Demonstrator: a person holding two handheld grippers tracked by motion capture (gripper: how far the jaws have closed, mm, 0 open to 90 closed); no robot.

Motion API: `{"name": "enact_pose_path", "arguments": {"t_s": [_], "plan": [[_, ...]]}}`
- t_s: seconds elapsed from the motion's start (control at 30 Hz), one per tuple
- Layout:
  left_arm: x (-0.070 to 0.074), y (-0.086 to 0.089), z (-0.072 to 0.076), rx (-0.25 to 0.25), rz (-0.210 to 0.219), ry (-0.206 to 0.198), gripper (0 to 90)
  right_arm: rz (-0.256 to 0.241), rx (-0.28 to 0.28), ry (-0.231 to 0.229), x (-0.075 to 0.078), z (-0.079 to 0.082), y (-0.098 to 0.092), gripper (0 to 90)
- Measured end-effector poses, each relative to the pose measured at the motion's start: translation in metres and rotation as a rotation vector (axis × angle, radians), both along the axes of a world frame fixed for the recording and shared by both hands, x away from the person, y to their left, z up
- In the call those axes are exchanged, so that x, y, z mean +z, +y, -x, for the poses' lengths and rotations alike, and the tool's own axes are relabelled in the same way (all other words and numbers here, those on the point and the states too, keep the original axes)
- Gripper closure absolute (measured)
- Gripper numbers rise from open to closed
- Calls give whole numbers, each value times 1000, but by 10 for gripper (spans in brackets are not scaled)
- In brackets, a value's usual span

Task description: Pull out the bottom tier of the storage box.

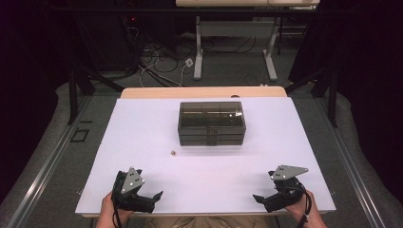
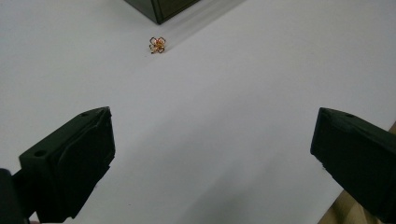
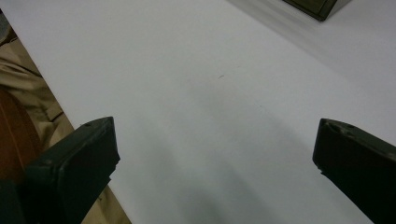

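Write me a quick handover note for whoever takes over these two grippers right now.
Left gripper: open, holds nothing, near the table's front left edge.
Right gripper: open, holds nothing, front right.
Small gold trinket: lies on the white table, just in front of the dark drawer box, apart from it.
Box: mid-table, drawers look shut.
Done: nothing yet; trinket untouched.
Left: probably pick up the trinket with the nearer left gripper and stow it in the box.

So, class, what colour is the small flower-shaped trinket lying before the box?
Gold with an orange centre, best in the left gripper view.
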State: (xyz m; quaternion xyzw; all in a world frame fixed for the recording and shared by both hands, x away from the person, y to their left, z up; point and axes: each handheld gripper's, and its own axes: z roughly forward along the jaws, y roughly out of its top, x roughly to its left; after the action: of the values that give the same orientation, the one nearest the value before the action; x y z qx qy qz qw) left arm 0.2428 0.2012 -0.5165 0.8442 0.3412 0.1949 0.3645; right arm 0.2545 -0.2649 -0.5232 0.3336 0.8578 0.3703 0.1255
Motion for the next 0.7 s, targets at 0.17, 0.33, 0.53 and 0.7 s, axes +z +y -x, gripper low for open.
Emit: {"name": "enact_pose_path", "arguments": {"t_s": [0.17,0.33,0.53,0.7], "plan": [[1,1,0,3,-4,-9,0,3,-3,-10,0,-1,1,0],[-1,1,0,2,-8,-8,0,1,-7,-2,0,-1,3,0],[-2,2,0,6,-4,-6,0,7,-4,6,0,-2,10,0],[-2,3,0,8,-5,1,0,19,-6,25,0,-4,16,0]]}}
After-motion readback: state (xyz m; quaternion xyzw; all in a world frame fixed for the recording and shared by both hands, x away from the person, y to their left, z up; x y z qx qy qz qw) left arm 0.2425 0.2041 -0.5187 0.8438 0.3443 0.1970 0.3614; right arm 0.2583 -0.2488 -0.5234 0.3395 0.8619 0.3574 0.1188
